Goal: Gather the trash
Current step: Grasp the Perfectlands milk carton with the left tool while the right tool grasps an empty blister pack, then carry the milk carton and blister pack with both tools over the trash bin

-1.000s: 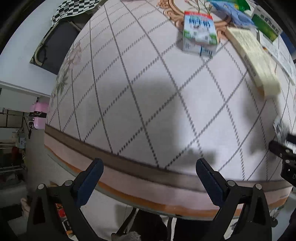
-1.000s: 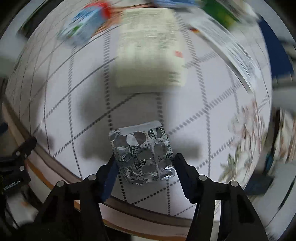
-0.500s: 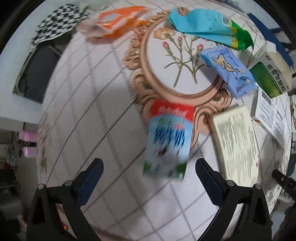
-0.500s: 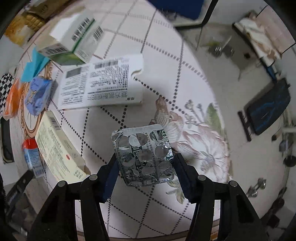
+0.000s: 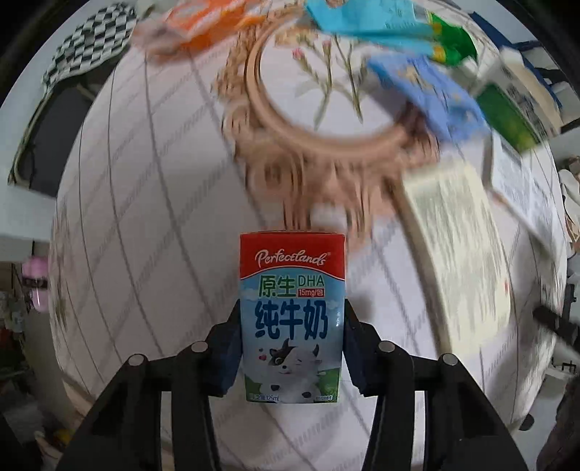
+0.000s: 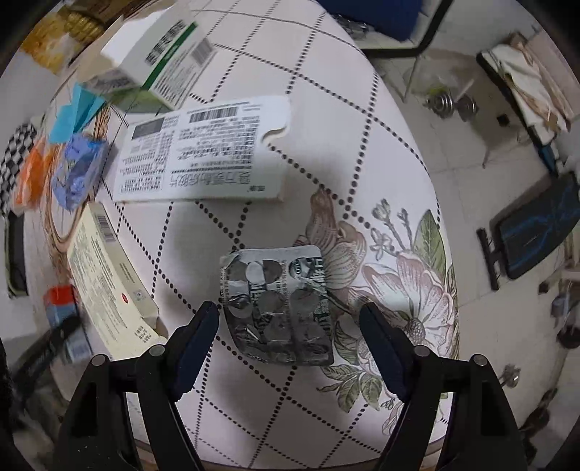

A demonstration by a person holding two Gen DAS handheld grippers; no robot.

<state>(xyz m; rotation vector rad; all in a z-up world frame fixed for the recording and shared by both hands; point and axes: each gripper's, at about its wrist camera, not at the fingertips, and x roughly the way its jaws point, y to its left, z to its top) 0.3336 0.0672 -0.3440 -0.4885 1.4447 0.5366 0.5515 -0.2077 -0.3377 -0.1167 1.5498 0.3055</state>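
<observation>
My left gripper [image 5: 291, 358] is shut on a small red and blue milk carton [image 5: 291, 311], held upright above the round table [image 5: 145, 253]. My right gripper [image 6: 288, 347] is open; a used silver blister pack [image 6: 277, 304] lies on the tablecloth between its fingers, touching neither. The milk carton also shows blurred at the left edge of the right wrist view [image 6: 61, 304].
On the table lie a cream flat box [image 6: 108, 282], a white printed box [image 6: 203, 152], a green and white carton [image 6: 159, 61], a blue packet [image 6: 78, 170], a teal wrapper [image 5: 380, 18] and an orange wrapper [image 5: 203, 18]. The table edge is close below the right gripper.
My left gripper has moved in over the table and closed on the milk carton. My right gripper has opened and let go of the blister pack, which now lies on the cloth.
</observation>
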